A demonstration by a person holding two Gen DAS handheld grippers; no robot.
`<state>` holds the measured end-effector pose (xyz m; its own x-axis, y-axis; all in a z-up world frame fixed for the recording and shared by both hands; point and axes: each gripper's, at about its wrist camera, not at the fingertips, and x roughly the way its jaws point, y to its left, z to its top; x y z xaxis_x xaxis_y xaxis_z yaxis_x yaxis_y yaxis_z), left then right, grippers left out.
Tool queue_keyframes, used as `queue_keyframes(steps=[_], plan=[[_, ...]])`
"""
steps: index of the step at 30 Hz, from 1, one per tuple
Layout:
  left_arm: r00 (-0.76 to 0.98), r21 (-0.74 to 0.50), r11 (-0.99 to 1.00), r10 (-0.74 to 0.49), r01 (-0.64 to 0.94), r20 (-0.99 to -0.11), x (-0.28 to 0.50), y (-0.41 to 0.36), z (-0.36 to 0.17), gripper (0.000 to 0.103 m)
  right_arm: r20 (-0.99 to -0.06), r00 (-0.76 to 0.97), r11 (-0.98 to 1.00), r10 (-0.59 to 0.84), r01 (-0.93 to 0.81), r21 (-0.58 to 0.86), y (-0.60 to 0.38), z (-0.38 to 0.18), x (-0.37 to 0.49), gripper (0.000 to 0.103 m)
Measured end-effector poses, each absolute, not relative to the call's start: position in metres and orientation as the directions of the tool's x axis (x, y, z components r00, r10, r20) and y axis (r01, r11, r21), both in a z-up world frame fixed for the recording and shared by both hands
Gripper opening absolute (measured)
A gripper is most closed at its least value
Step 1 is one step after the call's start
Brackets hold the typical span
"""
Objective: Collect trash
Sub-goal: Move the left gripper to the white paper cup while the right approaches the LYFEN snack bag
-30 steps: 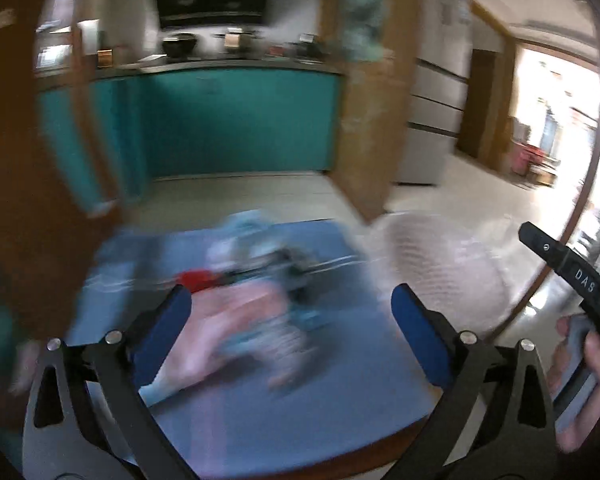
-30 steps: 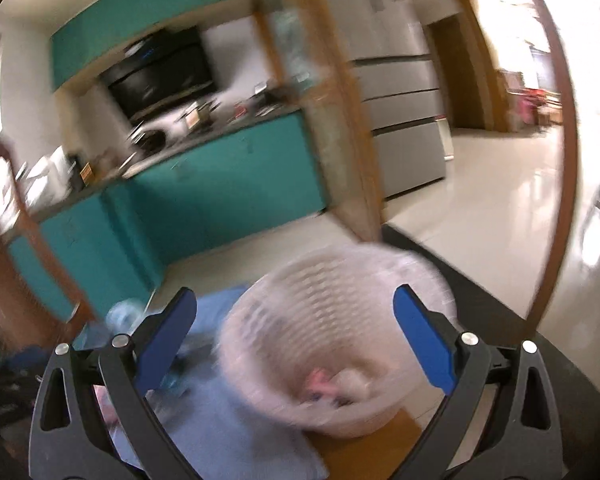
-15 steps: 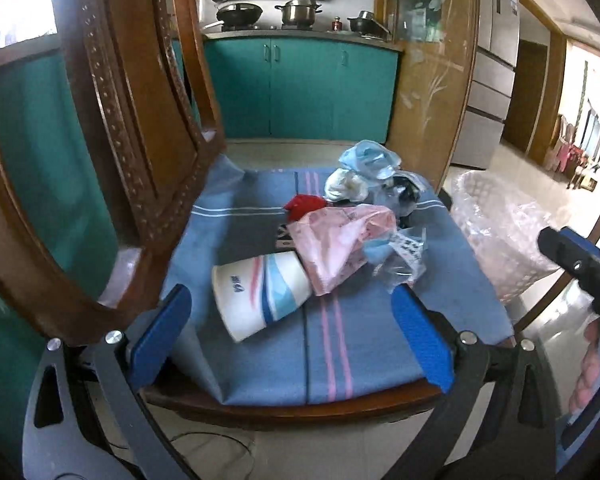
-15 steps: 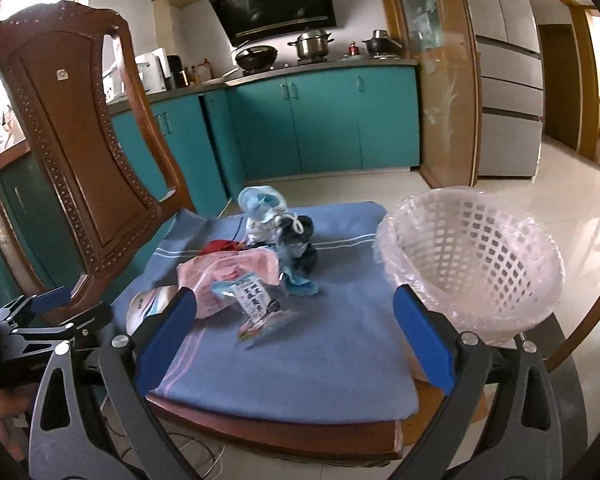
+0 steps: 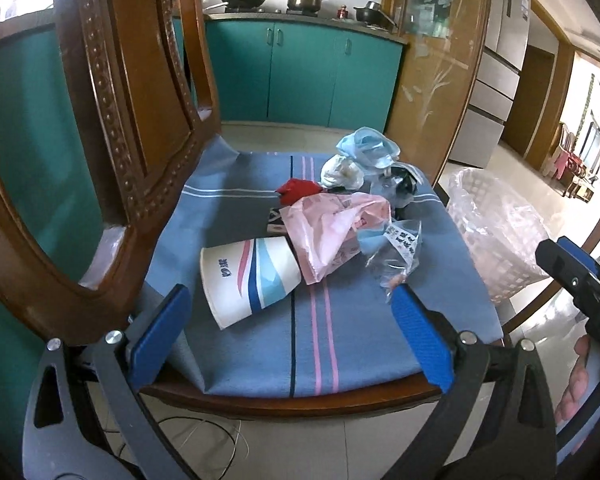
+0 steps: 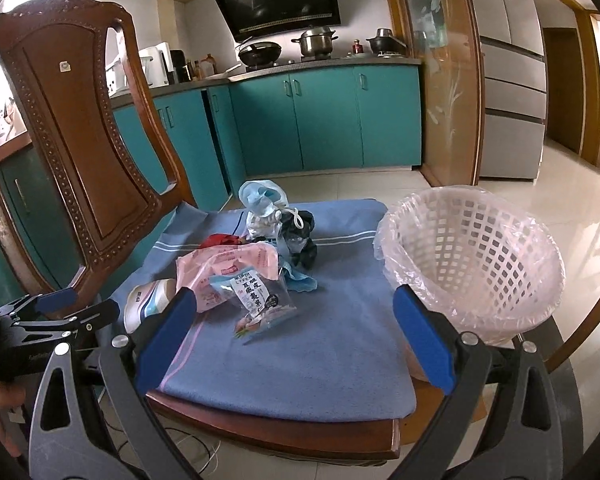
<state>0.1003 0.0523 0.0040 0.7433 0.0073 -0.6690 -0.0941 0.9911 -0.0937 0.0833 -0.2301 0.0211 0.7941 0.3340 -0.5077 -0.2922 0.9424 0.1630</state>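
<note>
Trash pile sits on the chair's blue cushion (image 5: 340, 344), basket (image 6: 472, 264) just right of the seat. Paper cup (image 5: 252, 280) lies on its side, long axis running left-right, mouth pointing near-left, base tucked under the pink bag (image 5: 332, 232). Left gripper (image 5: 288, 332) and right gripper (image 6: 296, 336) both spread wide, holding nothing, short of the near edge.
</note>
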Motion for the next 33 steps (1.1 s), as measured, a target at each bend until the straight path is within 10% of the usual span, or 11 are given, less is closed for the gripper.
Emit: queue_keyframes(steps=[33], plan=[[0.585,-0.136,0.910,0.132,-0.391,-0.800,0.168,0.085,-0.065,0.100,-0.520,0.778,0.936,0.352,-0.302,0.182,-0.231,0.019,0.087,0.097]])
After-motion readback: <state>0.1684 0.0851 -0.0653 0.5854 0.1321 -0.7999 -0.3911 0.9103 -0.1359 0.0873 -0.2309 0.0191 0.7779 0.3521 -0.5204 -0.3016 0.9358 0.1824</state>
